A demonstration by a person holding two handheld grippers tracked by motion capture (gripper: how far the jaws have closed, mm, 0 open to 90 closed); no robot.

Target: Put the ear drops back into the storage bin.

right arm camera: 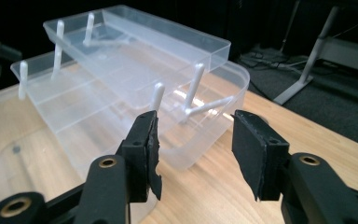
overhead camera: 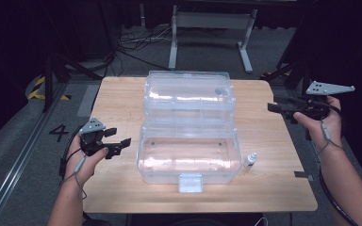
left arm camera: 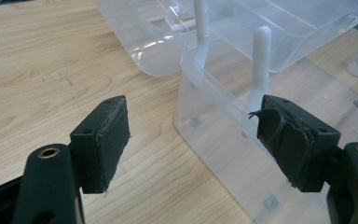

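- clear plastic box (overhead camera: 188, 157) lies open mid-table, base bare; lid (overhead camera: 188, 94) and tray swung far
- small white bottle (overhead camera: 250, 160) right of it
- left gripper (overhead camera: 115, 136) and right gripper (overhead camera: 275, 104) open, holding nothing

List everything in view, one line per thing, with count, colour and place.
storage box: one, clear plastic, open, table centre, trays raised behind it.
latch: one, whitish, box's near wall.
small bottle: one, white with dark cap, upright, right of the box.
table: one, light wood.
table frame: one, grey, on the floor beyond.
left gripper: one, black, left of the box, jaws open, nothing between them.
right gripper: one, black, right of the trays, jaws open, nothing between them.
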